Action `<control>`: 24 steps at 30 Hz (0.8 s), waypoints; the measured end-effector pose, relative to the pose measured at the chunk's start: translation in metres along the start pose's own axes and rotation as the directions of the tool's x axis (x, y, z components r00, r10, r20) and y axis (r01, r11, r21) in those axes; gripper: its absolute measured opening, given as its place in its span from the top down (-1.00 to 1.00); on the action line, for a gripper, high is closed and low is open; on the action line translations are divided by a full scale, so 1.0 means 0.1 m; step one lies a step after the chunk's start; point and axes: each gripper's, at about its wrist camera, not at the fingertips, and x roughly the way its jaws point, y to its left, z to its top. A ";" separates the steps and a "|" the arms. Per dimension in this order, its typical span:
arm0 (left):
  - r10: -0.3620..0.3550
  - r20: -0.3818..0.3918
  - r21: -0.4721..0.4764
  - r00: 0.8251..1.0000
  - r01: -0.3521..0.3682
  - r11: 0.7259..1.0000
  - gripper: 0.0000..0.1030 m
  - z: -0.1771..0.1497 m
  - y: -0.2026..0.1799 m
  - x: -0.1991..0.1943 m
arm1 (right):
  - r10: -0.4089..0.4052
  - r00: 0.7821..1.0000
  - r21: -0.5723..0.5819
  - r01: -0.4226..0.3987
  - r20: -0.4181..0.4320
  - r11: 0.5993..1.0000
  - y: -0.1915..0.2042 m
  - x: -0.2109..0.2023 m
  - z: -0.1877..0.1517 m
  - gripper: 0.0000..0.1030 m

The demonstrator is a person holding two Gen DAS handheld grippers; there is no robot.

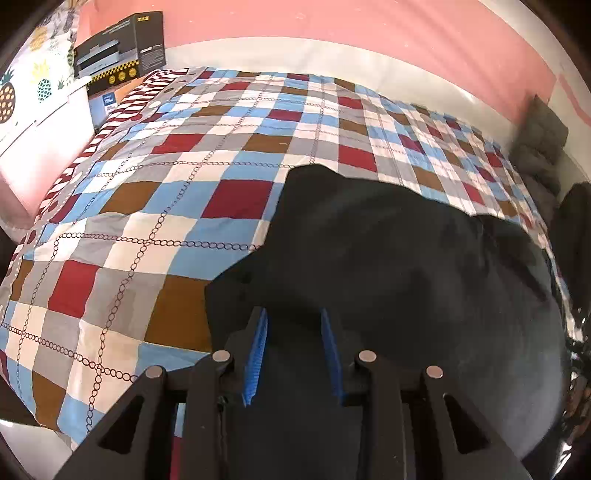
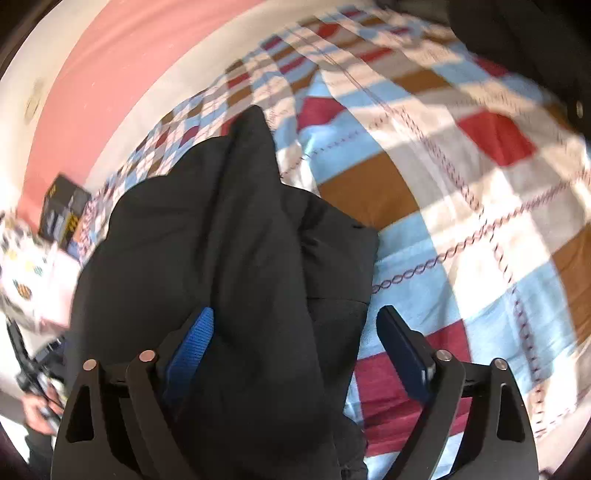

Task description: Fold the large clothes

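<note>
A large black padded jacket (image 1: pixel 399 266) lies bunched on a checked bedspread (image 1: pixel 166 177). In the left wrist view my left gripper (image 1: pixel 293 314) sits over the jacket's near left part, its blue pads (image 1: pixel 258 347) a narrow gap apart with black fabric between them. In the right wrist view the jacket (image 2: pixel 229 236) is heaped in folds. My right gripper (image 2: pixel 295 321) is open wide, with a thick fold of the jacket lying between its fingers and against the left blue pad (image 2: pixel 192 339).
The bed (image 2: pixel 461 184) has a red, blue, brown and grey checked cover. A dark printed box (image 1: pixel 118 51) stands at its far left corner by a pink wall (image 1: pixel 332 22). A grey garment (image 1: pixel 539 140) lies at the far right. A pineapple-print cloth (image 1: pixel 22 85) hangs on the left.
</note>
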 end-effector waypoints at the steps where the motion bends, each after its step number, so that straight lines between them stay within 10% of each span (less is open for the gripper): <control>1: -0.008 0.006 -0.014 1.000 0.008 1.000 0.37 0.02 0.03 -0.02 | 0.013 1.000 0.014 -0.013 -0.005 1.000 -0.03 0.00 0.00 -0.74; 14: -0.160 -0.034 -0.254 0.987 0.146 0.956 -0.25 -0.11 0.57 0.11 | 0.072 0.996 0.036 -0.070 -0.050 0.997 -0.09 0.03 0.07 -0.74; 24: -0.359 -0.091 -0.451 0.929 0.283 0.846 -0.79 -0.20 0.82 0.58 | 0.112 0.990 0.068 -0.107 -0.083 0.992 -0.11 0.14 0.14 -0.76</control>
